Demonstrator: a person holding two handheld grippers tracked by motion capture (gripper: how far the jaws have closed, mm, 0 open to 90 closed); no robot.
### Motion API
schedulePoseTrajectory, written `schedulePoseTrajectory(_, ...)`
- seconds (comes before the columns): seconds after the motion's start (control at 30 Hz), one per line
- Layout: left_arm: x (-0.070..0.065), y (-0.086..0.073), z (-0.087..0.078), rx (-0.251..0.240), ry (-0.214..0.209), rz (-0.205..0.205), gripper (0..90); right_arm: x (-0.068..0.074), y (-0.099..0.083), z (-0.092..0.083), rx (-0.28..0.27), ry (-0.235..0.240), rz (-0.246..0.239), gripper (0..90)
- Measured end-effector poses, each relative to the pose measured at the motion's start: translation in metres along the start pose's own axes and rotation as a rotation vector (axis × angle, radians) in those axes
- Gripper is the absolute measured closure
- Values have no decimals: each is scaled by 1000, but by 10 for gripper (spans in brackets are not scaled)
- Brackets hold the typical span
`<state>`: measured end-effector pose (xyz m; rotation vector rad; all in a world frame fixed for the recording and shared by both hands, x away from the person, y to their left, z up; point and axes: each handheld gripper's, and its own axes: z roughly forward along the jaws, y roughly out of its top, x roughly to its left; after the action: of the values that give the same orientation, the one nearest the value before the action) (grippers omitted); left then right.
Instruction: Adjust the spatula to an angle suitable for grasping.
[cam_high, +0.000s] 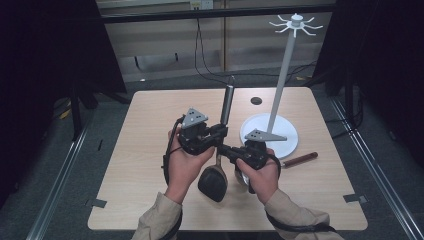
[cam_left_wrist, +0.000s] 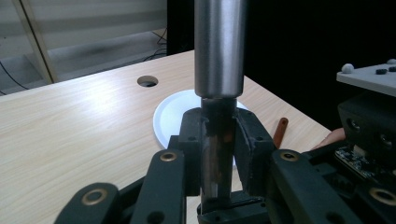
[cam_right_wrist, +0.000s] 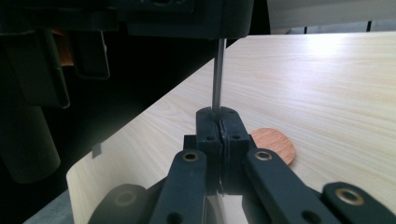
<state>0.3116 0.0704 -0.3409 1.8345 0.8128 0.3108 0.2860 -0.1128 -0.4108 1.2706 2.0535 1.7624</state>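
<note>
While the left gripper (cam_high: 216, 134) clamps its jaws on the metal handle (cam_left_wrist: 219, 46) of a utensil (cam_high: 226, 107), holding it upright at mid-frame above the tabletop (cam_high: 150, 150), the right gripper (cam_right_wrist: 219, 122) has its jaws shut on the thin shaft (cam_right_wrist: 217, 74) below. This two-point hold likely steadies it for hanging on the rack (cam_high: 282, 75), upper right. A black spatula (cam_high: 213, 182) lies between the hands.

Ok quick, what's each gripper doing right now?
Left gripper: closed on the utensil's metal handle.
Right gripper: closed on the same utensil's thin metal shaft.
</note>
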Motion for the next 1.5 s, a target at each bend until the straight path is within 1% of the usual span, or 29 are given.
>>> schedulePoseTrajectory(0.07, -1, 1, -1, -21, 6, 4, 713, -1, 1, -2, 10, 13, 14, 894)
schedulePoseTrajectory(0.13, 1, 2, -3, -37, 5, 20, 651, -2, 1, -4, 21, 22, 20, 895)
schedulePoseTrajectory(0.17, 1, 3, -3, -41, 5, 9, 618, -2, 2, -5, 28, 27, 22, 895)
schedulePoseTrajectory(0.2, 2, 3, -4, -38, 4, 6, 604, -3, 1, -5, 33, 30, 28, 895)
schedulePoseTrajectory(0.27, 2, 4, -5, -41, 15, 7, 555, -6, 1, -7, 42, 35, 30, 895)
schedulePoseTrajectory(0.3, 3, 4, -6, -42, 13, 8, 529, -7, 1, -9, 45, 38, 35, 895)
schedulePoseTrajectory(0.33, 5, 3, -6, -52, 6, -2, 504, -8, 1, -10, 44, 39, 38, 895)
schedulePoseTrajectory(0.43, 9, 0, -4, -49, 18, 0, 435, -12, 3, -15, 44, 50, 52, 895)
schedulePoseTrajectory(0.47, 10, -2, -3, -46, 14, -9, 417, -14, 4, -16, 45, 52, 55, 894)
schedulePoseTrajectory(0.53, 14, -7, -1, -39, 11, -10, 390, -16, 7, -19, 40, 65, 59, 895)
schedulePoseTrajectory(0.6, 17, -12, 2, -30, 13, -11, 333, -18, 10, -22, 37, 66, 56, 895)
schedulePoseTrajectory(0.73, 22, -21, 6, -24, 16, -28, 287, -21, 14, -28, 40, 62, 37, 895)
schedulePoseTrajectory(0.77, 24, -23, 6, -16, 19, -34, 281, -22, 15, -29, 37, 59, 35, 895)
schedulePoseTrajectory(0.9, 31, -33, 8, -18, 39, -58, 241, -27, 17, -34, 38, 63, 39, 894)
schedulePoseTrajectory(0.97, 35, -38, 10, -9, 40, -65, 226, -28, 19, -36, 40, 68, 41, 895)
schedulePoseTrajectory(1.0, 36, -41, 10, 0, 52, -68, 221, -28, 20, -37, 41, 68, 34, 894)
schedulePoseTrajectory(1.07, 38, -46, 11, 4, 48, -81, 214, -29, 21, -39, 41, 68, 33, 895)
schedulePoseTrajectory(1.23, 42, -58, 14, 33, 54, -78, 196, -31, 27, -45, 32, 79, 29, 895)
schedulePoseTrajectory(1.3, 44, -62, 16, 41, 48, -86, 193, -31, 30, -47, 27, 83, 28, 895)
schedulePoseTrajectory(1.37, 45, -65, 16, 43, 53, -96, 194, -33, 33, -50, 24, 88, 25, 895)
schedulePoseTrajectory(1.5, 49, -67, 15, 50, 59, -98, 190, -36, 39, -56, 20, 88, 27, 895)
